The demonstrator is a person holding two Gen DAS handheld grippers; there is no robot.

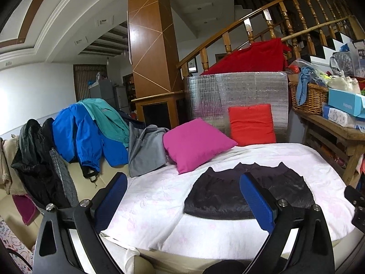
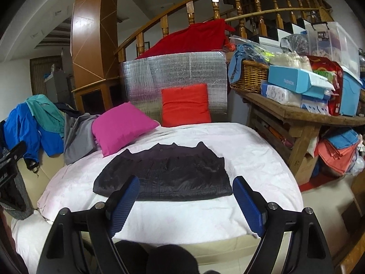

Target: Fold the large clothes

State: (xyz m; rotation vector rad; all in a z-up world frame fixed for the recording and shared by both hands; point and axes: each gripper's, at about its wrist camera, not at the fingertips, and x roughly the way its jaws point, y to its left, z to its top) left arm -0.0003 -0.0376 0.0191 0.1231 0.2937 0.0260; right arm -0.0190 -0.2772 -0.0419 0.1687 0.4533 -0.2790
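A dark, black-purple garment point(image 1: 219, 194) lies folded into a flat rectangle on the white sheet point(image 1: 159, 205) of the bed; it also shows in the right wrist view point(image 2: 164, 175). My left gripper point(image 1: 182, 180) is open and empty, held above the sheet in front of the garment's left part. My right gripper point(image 2: 186, 183) is open and empty, held just in front of the garment's near edge, with its blue pads point(image 2: 124, 198) apart. Neither gripper touches the garment.
A pink cushion point(image 1: 196, 143) and a red cushion point(image 1: 251, 125) lean at the bed's far side. A pile of jackets point(image 1: 86, 132) lies on the left. A wooden table point(image 2: 296, 114) with boxes and a basket point(image 2: 248, 75) stands to the right.
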